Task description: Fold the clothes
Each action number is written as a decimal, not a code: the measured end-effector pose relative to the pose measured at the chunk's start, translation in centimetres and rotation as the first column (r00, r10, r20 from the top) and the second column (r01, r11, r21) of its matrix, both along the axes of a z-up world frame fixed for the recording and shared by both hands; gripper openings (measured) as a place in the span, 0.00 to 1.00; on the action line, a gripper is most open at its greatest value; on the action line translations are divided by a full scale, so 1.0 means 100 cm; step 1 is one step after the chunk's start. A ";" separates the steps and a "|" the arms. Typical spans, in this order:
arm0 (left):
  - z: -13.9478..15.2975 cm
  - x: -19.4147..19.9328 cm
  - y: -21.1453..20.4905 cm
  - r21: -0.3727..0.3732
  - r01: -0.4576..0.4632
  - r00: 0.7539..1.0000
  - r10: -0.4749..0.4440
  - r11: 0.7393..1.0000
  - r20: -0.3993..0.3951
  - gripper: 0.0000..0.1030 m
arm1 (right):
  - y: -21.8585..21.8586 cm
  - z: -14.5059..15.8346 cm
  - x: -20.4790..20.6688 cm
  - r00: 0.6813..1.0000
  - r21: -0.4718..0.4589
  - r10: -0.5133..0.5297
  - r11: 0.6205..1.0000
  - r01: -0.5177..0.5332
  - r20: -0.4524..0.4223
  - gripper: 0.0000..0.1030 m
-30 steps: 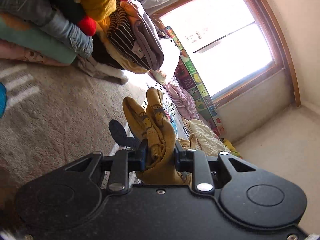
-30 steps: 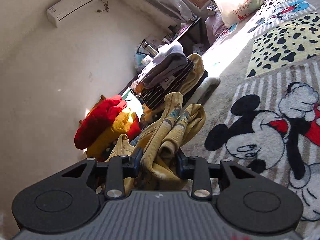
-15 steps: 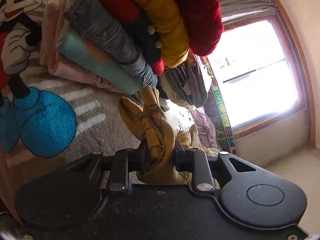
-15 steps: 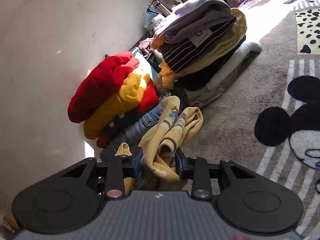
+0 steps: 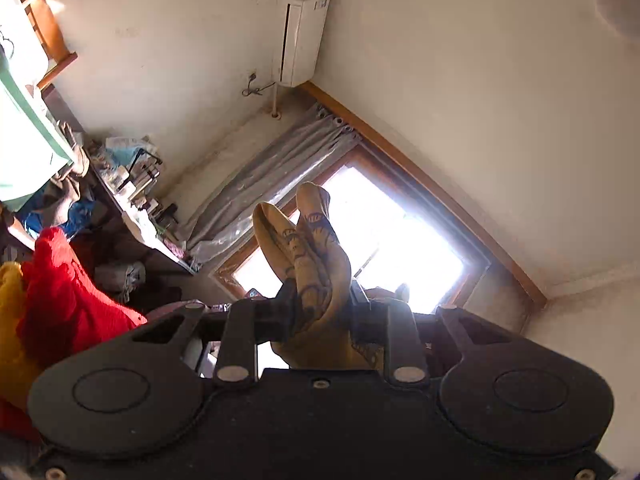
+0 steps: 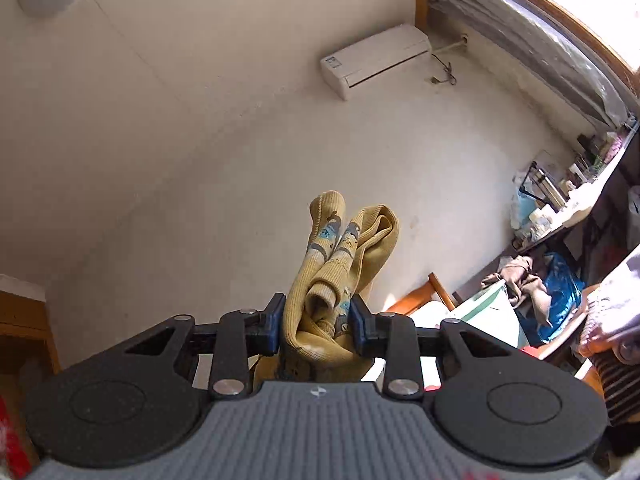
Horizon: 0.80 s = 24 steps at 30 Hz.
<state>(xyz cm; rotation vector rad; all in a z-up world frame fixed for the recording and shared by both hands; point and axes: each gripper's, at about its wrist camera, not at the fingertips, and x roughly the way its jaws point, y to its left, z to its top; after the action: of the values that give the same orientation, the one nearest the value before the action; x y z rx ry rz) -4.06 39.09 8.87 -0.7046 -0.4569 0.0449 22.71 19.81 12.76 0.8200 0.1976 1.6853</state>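
Observation:
A mustard-yellow knit garment with a printed band [image 5: 310,264] is bunched between the jaws of my left gripper [image 5: 320,308], which is shut on it; the cloth sticks up against the bright window. In the right wrist view the same yellow garment [image 6: 340,264] is clamped in my right gripper [image 6: 318,326], also shut, its folds rising in front of the pale wall. Both grippers are tilted upward, away from the floor. A red knit piece [image 5: 68,296] and a yellow one [image 5: 10,320] from the folded stack show at the left wrist view's left edge.
A window with a wooden frame [image 5: 404,248], grey curtain [image 5: 272,172] and wall air conditioner [image 5: 300,34] fill the left wrist view. A cluttered shelf [image 6: 560,204], blue bag [image 6: 560,296] and striped folded clothes [image 6: 616,380] stand at right in the right wrist view.
Both grippers swung upward with the yellow garment still held; the rug and most of the clothes stacks left view, and walls, window and air conditioner came in.

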 end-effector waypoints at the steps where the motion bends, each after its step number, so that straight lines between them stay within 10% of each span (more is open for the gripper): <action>1: 0.002 0.001 0.010 -0.004 -0.023 1.000 0.023 1.000 0.000 0.23 | 0.013 -0.001 0.006 0.999 -0.011 0.011 1.000 -0.012 -0.042 0.34; 4: -0.010 0.017 0.052 -0.105 -0.080 0.993 0.070 0.991 -0.096 0.23 | 0.076 -0.031 0.039 0.960 -0.258 -0.055 0.966 -0.018 -0.276 0.38; 7: -0.059 0.058 0.099 -0.325 -0.177 0.889 0.009 0.929 -0.459 0.23 | 0.109 -0.092 0.060 0.897 -0.473 -0.156 0.879 -0.066 -0.415 0.32; 14: -0.071 0.059 0.094 -0.372 -0.145 0.906 -0.028 0.917 -0.423 0.30 | 0.097 -0.086 0.046 0.904 -0.525 -0.224 0.851 0.001 -0.363 0.42; 18: -0.055 0.026 0.072 -0.331 -0.200 0.924 0.064 0.922 -0.378 0.82 | 0.053 -0.074 0.040 0.890 -0.445 -0.279 0.890 0.098 -0.360 0.80; 24: -0.049 -0.008 0.036 -0.224 -0.253 0.903 0.147 0.941 -0.403 0.83 | -0.022 -0.073 0.021 0.898 -0.522 -0.334 0.840 0.145 -0.288 0.90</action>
<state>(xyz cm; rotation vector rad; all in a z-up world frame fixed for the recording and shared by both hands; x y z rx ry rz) -4.88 42.74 4.01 -0.8934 -0.1449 0.4434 24.78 17.58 5.48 0.7281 0.7246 1.1470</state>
